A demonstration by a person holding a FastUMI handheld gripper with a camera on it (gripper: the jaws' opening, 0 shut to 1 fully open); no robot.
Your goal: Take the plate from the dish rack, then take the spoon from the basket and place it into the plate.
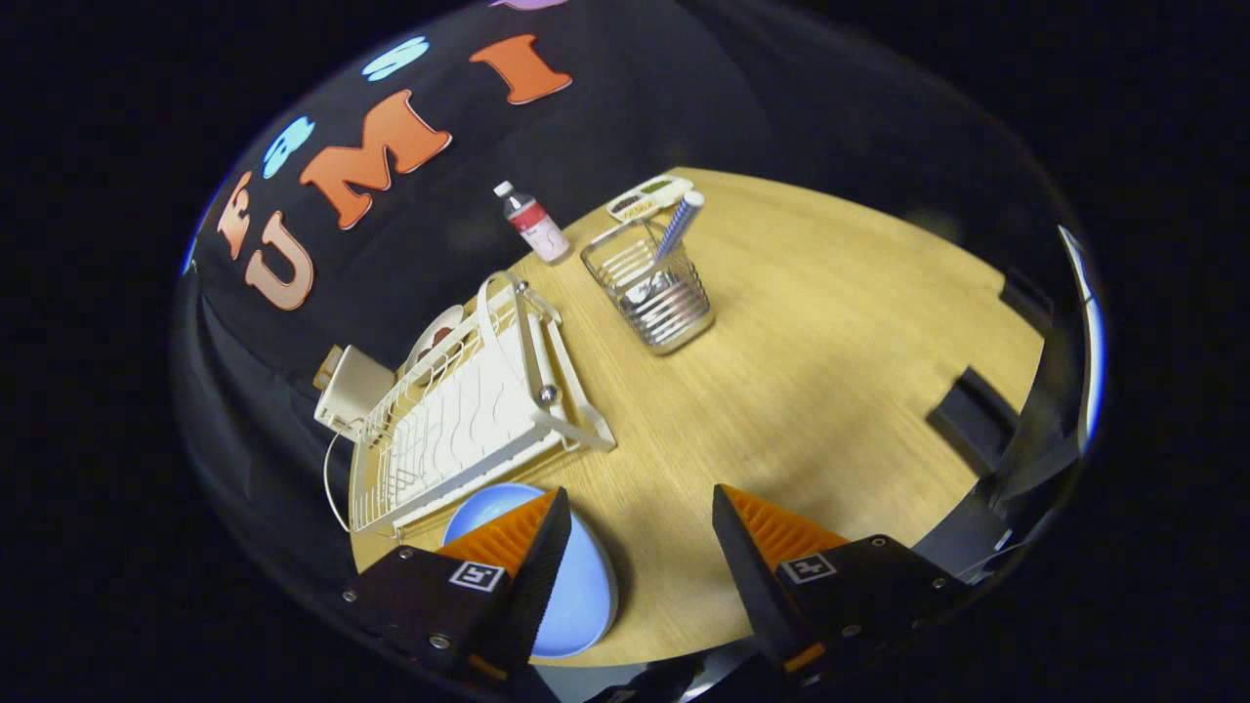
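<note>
The gripper [640, 522], two black fingers faced with ribbed orange wedge-shaped pads [508, 532], hung above a pale wooden table [811, 342] with a fine straight grain. Its jaws stood wide apart with nothing between them but bare tabletop.

The smooth, round, pale-blue plate [586, 586] lay flat on the table at the near edge, partly under the left finger, which overlapped it in view; whether the finger touched it could not be told. Just beyond the plate sat the white wire dish rack [469, 410], a rectangular frame of thin coated rods over a white tray moulded with wavy ridges, with a looped handle at its far end. A rounded white dish with a reddish mark [435, 337] stood on edge in the rack's far corner. A white box-shaped object [350, 391] with a thin white cord lay off the rack's outer side, at the table's edge.

Well beyond the fingers stood the basket [649, 288], a shiny metal holder of stacked horizontal wire rings. In it leaned the spoon [674, 234], its striped blue-and-white handle poking up above the rim and its metal bowl down inside. Behind the basket lay a small flat white tray with dark compartments [646, 198], and beside it stood a small clear bottle with a white cap and a red-and-white label [532, 223].
</note>
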